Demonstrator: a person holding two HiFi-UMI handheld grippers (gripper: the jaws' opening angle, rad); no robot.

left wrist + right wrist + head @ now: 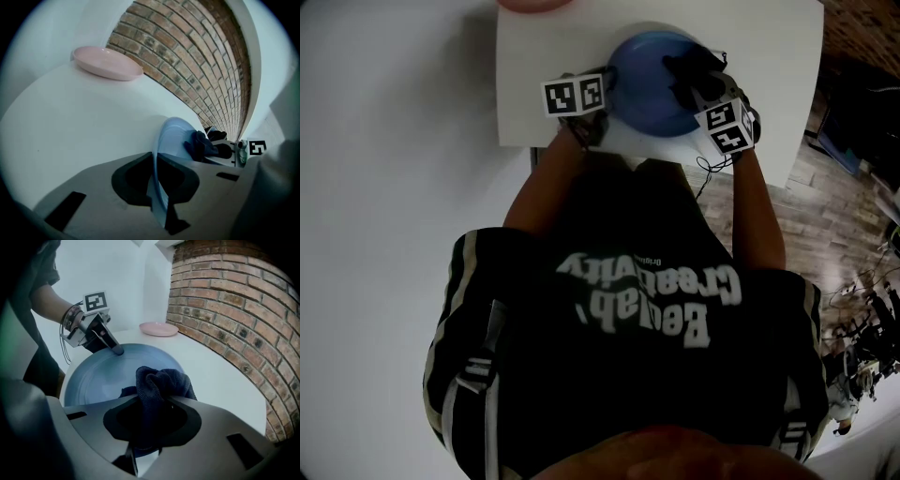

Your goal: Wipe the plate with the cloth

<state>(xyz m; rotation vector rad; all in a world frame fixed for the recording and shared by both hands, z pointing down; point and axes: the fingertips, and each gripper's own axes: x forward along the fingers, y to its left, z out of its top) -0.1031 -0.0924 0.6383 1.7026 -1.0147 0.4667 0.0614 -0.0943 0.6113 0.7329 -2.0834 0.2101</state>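
left hand-held gripper (156,180): pinches plate (172,138) | right hand-held gripper (149,420): grips cloth (161,381), apparently touching plate

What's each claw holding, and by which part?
Left claw: blue plate, clamped edge-on at its rim. Right claw: dark cloth, gripped by one bunched end, the rest sticking out past the jaws.

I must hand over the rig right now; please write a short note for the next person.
Left gripper: jaws shut on the rim of the blue plate, holding it tilted.
Right gripper: jaws shut on the dark cloth, bunched against the plate's face.
Pink plate lies apart on the white table.
Done: both grips, cloth on plate. Left: wiping; how much is wiped already cannot be told.
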